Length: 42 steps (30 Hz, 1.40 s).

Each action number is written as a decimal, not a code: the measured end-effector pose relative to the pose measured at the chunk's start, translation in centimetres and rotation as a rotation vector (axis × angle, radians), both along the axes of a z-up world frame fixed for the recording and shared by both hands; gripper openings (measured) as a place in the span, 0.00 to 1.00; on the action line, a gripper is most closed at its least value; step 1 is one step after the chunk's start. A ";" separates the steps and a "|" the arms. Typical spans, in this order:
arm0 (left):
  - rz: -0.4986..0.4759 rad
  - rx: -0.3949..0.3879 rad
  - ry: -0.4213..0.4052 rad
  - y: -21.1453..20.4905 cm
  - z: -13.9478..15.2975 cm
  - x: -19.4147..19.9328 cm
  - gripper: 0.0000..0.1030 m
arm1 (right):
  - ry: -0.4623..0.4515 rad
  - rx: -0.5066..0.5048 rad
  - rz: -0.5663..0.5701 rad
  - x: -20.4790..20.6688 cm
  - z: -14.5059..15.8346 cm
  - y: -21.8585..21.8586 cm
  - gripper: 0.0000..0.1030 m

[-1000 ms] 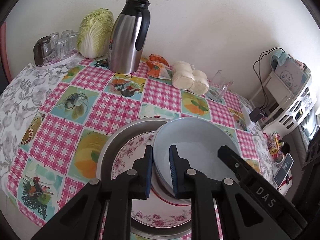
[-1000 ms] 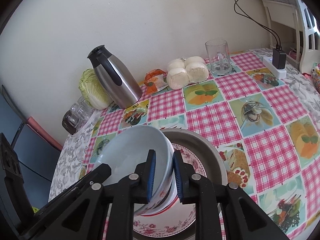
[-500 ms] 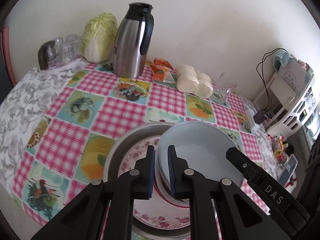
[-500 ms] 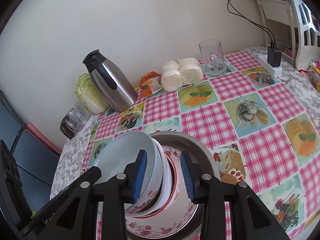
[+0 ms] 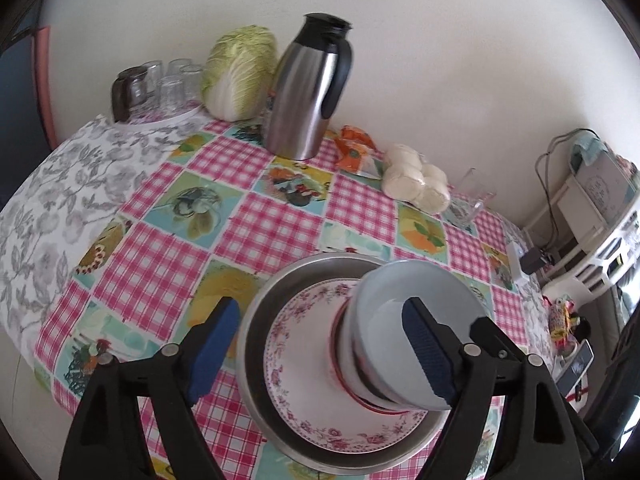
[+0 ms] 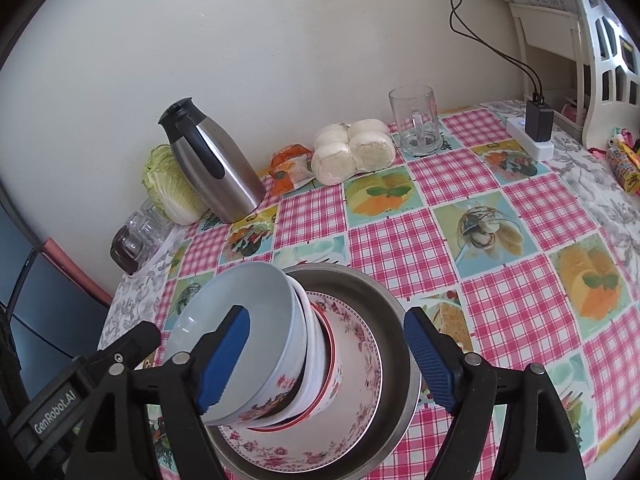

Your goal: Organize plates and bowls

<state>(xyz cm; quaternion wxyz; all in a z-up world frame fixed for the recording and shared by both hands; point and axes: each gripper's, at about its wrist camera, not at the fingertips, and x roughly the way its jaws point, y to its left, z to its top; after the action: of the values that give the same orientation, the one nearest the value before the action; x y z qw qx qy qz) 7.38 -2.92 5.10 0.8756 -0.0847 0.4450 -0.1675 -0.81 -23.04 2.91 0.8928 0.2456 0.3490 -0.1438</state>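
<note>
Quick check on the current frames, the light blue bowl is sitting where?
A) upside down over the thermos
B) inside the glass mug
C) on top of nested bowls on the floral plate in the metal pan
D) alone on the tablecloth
C: the light blue bowl tops nested bowls standing on the floral plate, which lies in the metal pan.

A lived-in home, the eating corner of a kitchen or dining room — shown by a table (image 6: pixel 520 264) under a pink gingham oilcloth printed with food pictures, pushed against a plain cream wall. Crowded at the back with everyday household things: a steel thermos jug (image 6: pixel 214 164), a Chinese cabbage (image 5: pixel 240 70), bagged steamed buns (image 6: pixel 352 150), a glass mug (image 6: pixel 416 126), upturned tumblers (image 5: pixel 172 84) on a tray. Off to one side, a white shelf unit (image 5: pixel 600 216) with a charger and trailing cables — plainly domestic clutter.
</note>
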 end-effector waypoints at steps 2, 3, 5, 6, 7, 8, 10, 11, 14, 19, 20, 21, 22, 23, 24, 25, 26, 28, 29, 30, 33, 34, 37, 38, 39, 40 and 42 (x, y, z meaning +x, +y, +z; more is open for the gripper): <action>0.015 0.023 0.010 0.3 -0.4 0.2 0.83 | 0.013 0.001 0.000 0.1 -0.2 -0.1 0.88; 0.022 0.036 0.013 0.4 -0.6 0.3 0.83 | 0.016 0.002 -0.002 0.1 -0.3 -0.1 0.89; 0.034 0.056 0.013 0.5 -0.8 0.4 0.83 | 0.015 0.007 -0.008 0.1 -0.4 -0.2 0.90; 0.042 0.065 0.009 0.6 -0.9 0.4 0.87 | 0.013 0.009 -0.007 0.1 -0.3 -0.2 0.90; 0.049 0.077 0.007 0.6 -0.9 0.4 0.96 | 0.011 0.009 -0.004 0.1 -0.3 -0.1 0.90; 0.056 0.092 0.003 0.6 -1.0 0.4 0.99 | 0.010 0.007 -0.001 0.1 -0.3 -0.1 0.95; 0.066 0.114 -0.012 0.7 -0.9 0.3 1.00 | 0.008 0.000 -0.001 0.1 -0.2 0.0 1.00; 0.069 0.123 -0.016 0.7 -0.9 0.4 1.00 | 0.008 -0.005 -0.002 0.1 -0.2 0.1 1.00; 0.070 0.132 -0.017 0.8 -1.0 0.4 1.00 | 0.012 -0.006 0.002 0.2 -0.2 0.2 1.00; 0.059 0.144 -0.014 0.6 -1.0 0.5 1.00 | 0.014 -0.016 0.002 0.0 0.0 0.1 1.00; 0.058 0.138 -0.012 0.6 -1.0 0.4 1.00 | 0.014 -0.019 0.002 -0.1 0.1 0.1 1.00; 0.056 0.126 -0.010 0.7 -1.0 0.4 1.00 | 0.013 -0.022 0.002 -0.1 0.2 0.1 1.00; 0.055 0.107 -0.011 0.8 -0.9 0.3 1.00 | 0.013 -0.024 0.001 -0.2 0.3 0.1 1.00; 0.055 0.090 -0.014 0.9 -0.8 0.2 1.00 | 0.012 -0.027 0.001 -0.4 0.3 0.1 1.00; 0.055 0.080 -0.018 1.0 -0.6 0.1 1.00 | 0.009 -0.031 -0.002 -0.6 0.5 0.1 1.00; 0.055 0.078 -0.026 1.0 -0.4 0.0 1.00 | 0.005 -0.034 -0.005 -0.7 0.6 0.1 1.00; 0.056 0.084 -0.037 1.0 -0.3 -0.2 1.00 | -0.001 -0.036 -0.007 -1.0 0.8 0.1 1.00; 0.060 0.107 -0.053 0.9 -0.1 -0.5 1.00 | -0.010 -0.035 -0.010 -1.5 1.0 0.1 1.00; 0.059 0.118 -0.059 0.9 0.0 -0.6 1.00 | -0.014 -0.033 -0.011 -1.8 1.1 0.1 1.00; 0.057 0.121 -0.068 0.9 0.1 -0.8 1.00 | -0.019 -0.031 -0.016 -2.1 1.3 0.1 1.00; 0.044 0.109 -0.089 1.2 0.2 -1.3 1.00 | -0.039 -0.031 -0.033 -3.3 1.5 0.2 1.00; 0.039 0.102 -0.093 1.3 0.3 -1.6 1.00 | -0.045 -0.033 -0.036 -3.6 1.6 0.3 1.00; 0.025 0.088 -0.104 1.5 0.3 -2.2 1.00 | -0.065 -0.035 -0.045 -4.8 1.6 0.5 1.00; 0.022 0.086 -0.106 1.6 0.2 -2.5 1.00 | -0.068 -0.036 -0.045 -5.1 1.6 0.5 1.00; 0.022 0.090 -0.106 1.6 0.2 -2.7 1.00 | -0.070 -0.039 -0.046 -5.4 1.6 0.6 1.00; 0.017 0.098 -0.107 1.6 0.1 -2.9 1.00 | -0.070 -0.042 -0.050 -5.8 1.5 0.7 1.00; 0.013 0.128 -0.119 1.5 -0.1 -3.5 1.00 | -0.064 -0.047 -0.055 -6.3 1.1 0.8 1.00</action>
<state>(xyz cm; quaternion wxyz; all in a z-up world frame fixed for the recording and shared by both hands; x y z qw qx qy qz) 3.88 -1.44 4.98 0.9052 -0.0213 0.4015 -0.1376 -7.14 -22.19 4.04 0.9047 0.2386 0.3100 -0.1688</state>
